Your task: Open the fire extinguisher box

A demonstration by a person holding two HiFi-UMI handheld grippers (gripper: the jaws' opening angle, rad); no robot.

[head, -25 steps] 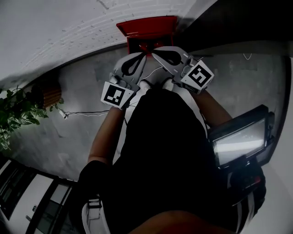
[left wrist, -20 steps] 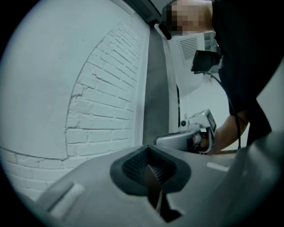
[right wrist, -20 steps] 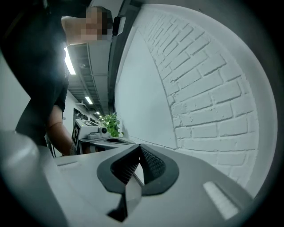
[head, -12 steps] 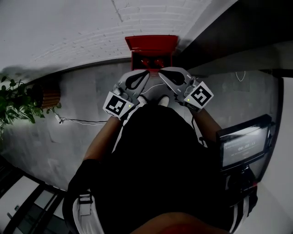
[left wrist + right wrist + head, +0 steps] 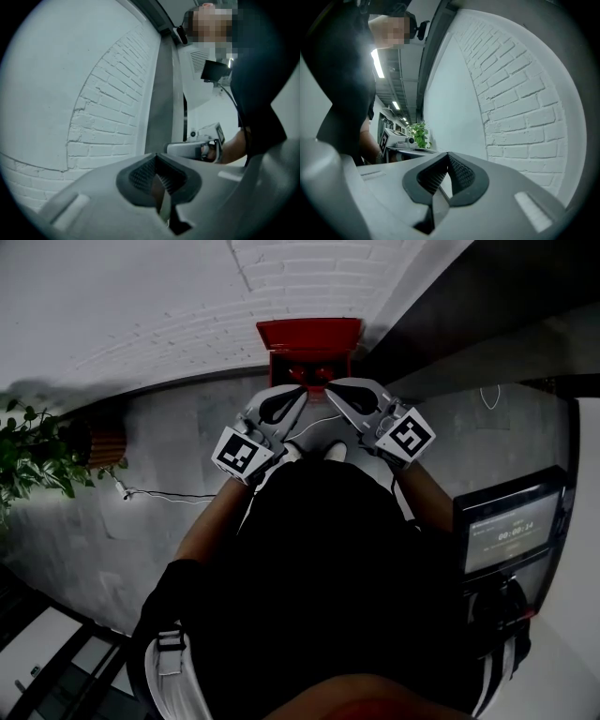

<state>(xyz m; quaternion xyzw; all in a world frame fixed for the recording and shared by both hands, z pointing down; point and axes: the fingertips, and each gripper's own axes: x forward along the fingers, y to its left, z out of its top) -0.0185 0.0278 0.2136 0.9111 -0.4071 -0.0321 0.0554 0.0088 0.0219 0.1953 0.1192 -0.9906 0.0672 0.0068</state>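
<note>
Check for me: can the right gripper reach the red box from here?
Probably yes: nothing stands between the right gripper and the red box by the wall, and its shut fingers point toward it.

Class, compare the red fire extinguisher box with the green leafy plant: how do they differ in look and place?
The red fire extinguisher box is hard-edged and boxy; the green leafy plant is loose and spreading. The box sits against the white brick wall ahead; the plant sits far left. Both are near that wall.
</note>
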